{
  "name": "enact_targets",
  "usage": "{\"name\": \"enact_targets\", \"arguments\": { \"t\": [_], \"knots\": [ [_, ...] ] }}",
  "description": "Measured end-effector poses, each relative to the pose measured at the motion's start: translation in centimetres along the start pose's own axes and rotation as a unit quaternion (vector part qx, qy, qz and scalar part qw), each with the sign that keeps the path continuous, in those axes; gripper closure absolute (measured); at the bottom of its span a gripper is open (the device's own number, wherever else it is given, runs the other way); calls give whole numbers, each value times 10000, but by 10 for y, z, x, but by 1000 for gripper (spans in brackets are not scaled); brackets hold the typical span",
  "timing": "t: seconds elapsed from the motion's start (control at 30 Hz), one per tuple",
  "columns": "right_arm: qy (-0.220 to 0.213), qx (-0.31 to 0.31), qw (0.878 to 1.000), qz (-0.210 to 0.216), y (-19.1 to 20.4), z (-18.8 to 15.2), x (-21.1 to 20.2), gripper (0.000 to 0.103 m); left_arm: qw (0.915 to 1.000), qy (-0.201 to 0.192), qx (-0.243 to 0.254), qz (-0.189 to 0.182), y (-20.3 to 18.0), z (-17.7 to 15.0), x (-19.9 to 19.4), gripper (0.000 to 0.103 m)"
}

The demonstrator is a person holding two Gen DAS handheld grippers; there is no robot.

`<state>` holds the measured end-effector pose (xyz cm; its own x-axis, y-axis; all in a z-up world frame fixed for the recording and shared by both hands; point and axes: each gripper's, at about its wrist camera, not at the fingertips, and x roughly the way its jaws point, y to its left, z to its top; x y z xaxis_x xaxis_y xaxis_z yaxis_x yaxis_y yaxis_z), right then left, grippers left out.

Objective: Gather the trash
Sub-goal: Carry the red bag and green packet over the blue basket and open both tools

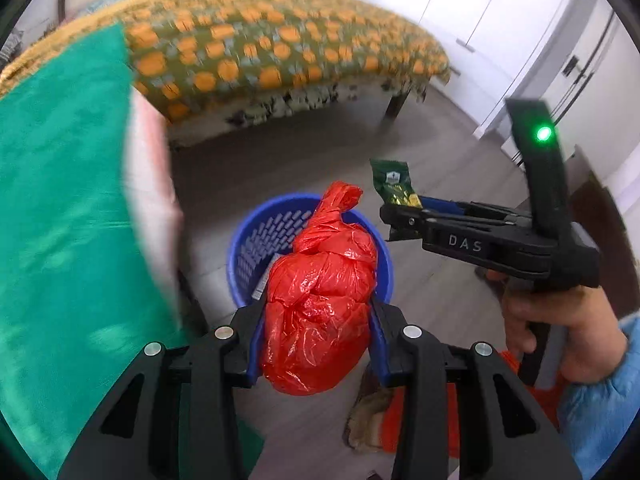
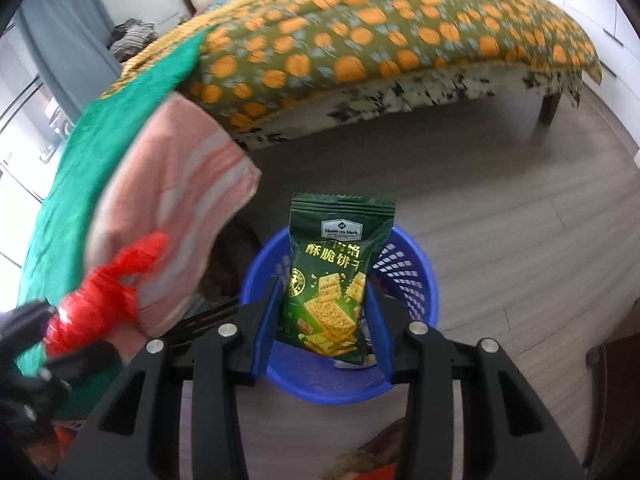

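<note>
My left gripper is shut on a knotted red plastic bag, held just above and in front of a blue slotted bin on the floor. In the right wrist view my right gripper is shut on a dark green cracker packet, upright over the same blue bin. The right gripper with the green packet also shows at the right of the left wrist view, held by a hand. The red bag appears at the left of the right wrist view.
A bed with an orange-patterned green cover stands behind the bin. A green cloth and a pink striped cloth hang close on the left. White cupboards line the right. Some paper lies inside the bin.
</note>
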<state>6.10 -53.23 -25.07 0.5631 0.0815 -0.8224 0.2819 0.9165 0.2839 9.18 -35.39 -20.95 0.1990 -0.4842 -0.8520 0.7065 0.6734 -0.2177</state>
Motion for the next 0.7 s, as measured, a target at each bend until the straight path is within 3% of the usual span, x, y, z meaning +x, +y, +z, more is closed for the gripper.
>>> {"name": "enact_targets", "arguments": {
  "t": [0.13,0.17,0.2,0.27,0.3,0.47,0.53,0.63,0.7],
  "knots": [
    [294,257,9991,140,-31,5,38,63,9996,201,-164,113,3,9,52,61],
    [346,293,9989,137,-36,4,44,63,9995,224,-203,128,4,11,61,59],
    [378,335,9987,75,-41,2,50,60,9992,241,-247,195,7,13,71,50],
    [427,492,9979,-35,-53,1,61,43,9986,236,-336,338,11,14,86,30],
    [442,604,9972,-26,-59,0,64,25,9984,197,-382,365,13,16,89,26],
    [125,830,9965,29,-66,4,36,20,9985,-143,-432,294,8,16,65,18],
    [-102,703,9975,-39,-59,4,12,14,9977,-461,-407,270,-1,14,38,17],
    [-403,669,9969,23,-50,2,-20,4,9946,-950,-324,249,-15,7,-5,5],
    [-651,600,9960,-155,-40,-7,-49,4,9905,-1311,-199,359,-24,-2,-33,5]
  ]
}}
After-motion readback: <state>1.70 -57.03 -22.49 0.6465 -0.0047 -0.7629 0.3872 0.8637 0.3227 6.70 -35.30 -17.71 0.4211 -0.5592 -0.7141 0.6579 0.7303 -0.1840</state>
